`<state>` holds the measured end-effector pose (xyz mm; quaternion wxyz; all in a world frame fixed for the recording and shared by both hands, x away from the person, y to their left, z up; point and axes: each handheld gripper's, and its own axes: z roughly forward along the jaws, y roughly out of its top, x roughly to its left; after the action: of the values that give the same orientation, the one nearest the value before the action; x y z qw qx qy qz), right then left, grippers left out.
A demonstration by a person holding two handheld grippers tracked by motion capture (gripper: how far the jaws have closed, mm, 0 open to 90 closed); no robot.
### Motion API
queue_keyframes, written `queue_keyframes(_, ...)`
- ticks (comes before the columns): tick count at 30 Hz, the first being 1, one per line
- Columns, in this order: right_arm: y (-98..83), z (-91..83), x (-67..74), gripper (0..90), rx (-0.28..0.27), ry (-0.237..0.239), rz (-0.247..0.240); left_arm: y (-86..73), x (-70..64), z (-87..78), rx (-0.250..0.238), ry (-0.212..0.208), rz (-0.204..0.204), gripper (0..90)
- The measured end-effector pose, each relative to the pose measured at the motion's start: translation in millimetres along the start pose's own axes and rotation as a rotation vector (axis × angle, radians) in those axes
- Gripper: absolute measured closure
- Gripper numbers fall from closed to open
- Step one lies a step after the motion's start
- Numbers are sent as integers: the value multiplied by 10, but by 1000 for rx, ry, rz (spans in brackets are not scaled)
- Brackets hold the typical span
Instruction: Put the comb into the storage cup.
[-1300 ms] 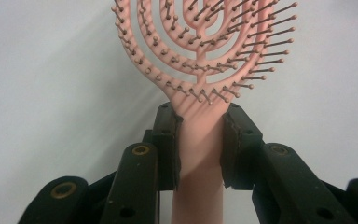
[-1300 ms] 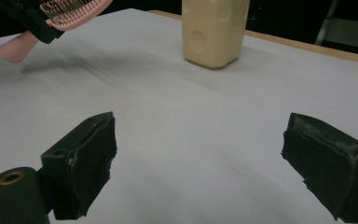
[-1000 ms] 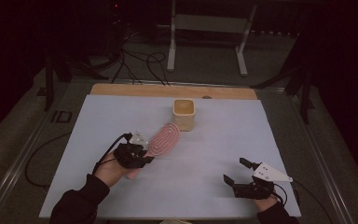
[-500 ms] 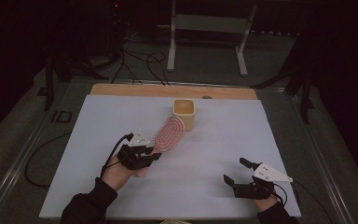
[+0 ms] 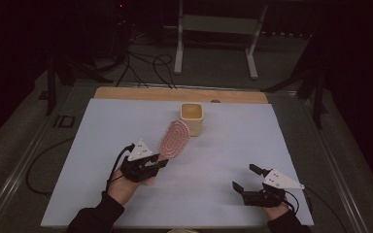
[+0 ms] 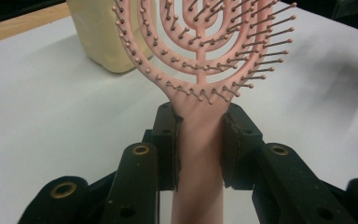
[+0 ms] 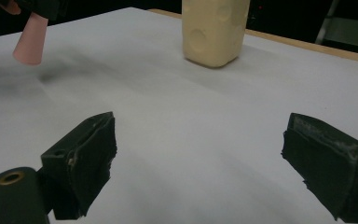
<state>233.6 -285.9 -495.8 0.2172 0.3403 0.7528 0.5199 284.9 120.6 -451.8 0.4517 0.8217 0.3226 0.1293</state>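
A pink hairbrush [image 5: 174, 138] with an open, branching bristle head is lifted off the table, its handle [image 6: 199, 154] clamped between the jaws of my left gripper [image 5: 156, 160]. Its head [image 6: 200, 37] tilts toward a cream square cup [image 5: 192, 117] standing at the back middle of the white mat. In the left gripper view the cup [image 6: 100, 32] stands just behind the head. My right gripper [image 5: 245, 178] rests low near the mat's front right with jaws wide apart and nothing between them. In the right gripper view the cup [image 7: 214, 29] stands ahead and the handle's end [image 7: 29, 43] hangs at the upper left.
The white mat [image 5: 223, 145] covers a wooden tabletop whose bare strip [image 5: 141, 93] shows along the back. A metal stand [image 5: 216, 29] and cables lie on the dark floor behind the table. Cables trail from both grippers.
My left gripper has carried the hairbrush a little up and toward the cup. The right gripper has stayed where it was.
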Motion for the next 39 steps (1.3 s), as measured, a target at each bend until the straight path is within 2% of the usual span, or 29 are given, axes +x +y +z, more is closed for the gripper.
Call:
queue_keyframes(7, -1, -2, -3, 95, 1, -1, 3, -54, -13, -44, -43, 24, 8, 708)
queue_keyframes(10, 3, 3, 4, 95, -1, 3, -4, -87, -2, -52, -64, 48, -9, 708)
queue_keyframes(13, 1, 2, 3, 95, 1, 4, 2, -109, -2, -46, -65, 45, -4, 708)
queue_keyframes(21, 16, 9, 21, 95, 3, 1, -1, -129, -28, -38, -51, 74, 29, 707)
queue_keyframes(27, 78, -3, 60, 95, -9, -1, 8, -136, -43, -39, -57, 65, 29, 708)
queue_keyframes(28, 113, -7, 83, 96, 2, -11, 8, -136, -37, -40, -58, 57, 23, 708)
queue_keyframes(32, 192, -19, 121, 96, 19, -33, -5, -133, -46, -47, -52, 69, 30, 708)
queue_keyframes(39, 272, -41, 148, 95, 29, -36, 18, -125, -56, -42, -44, 65, 35, 708)
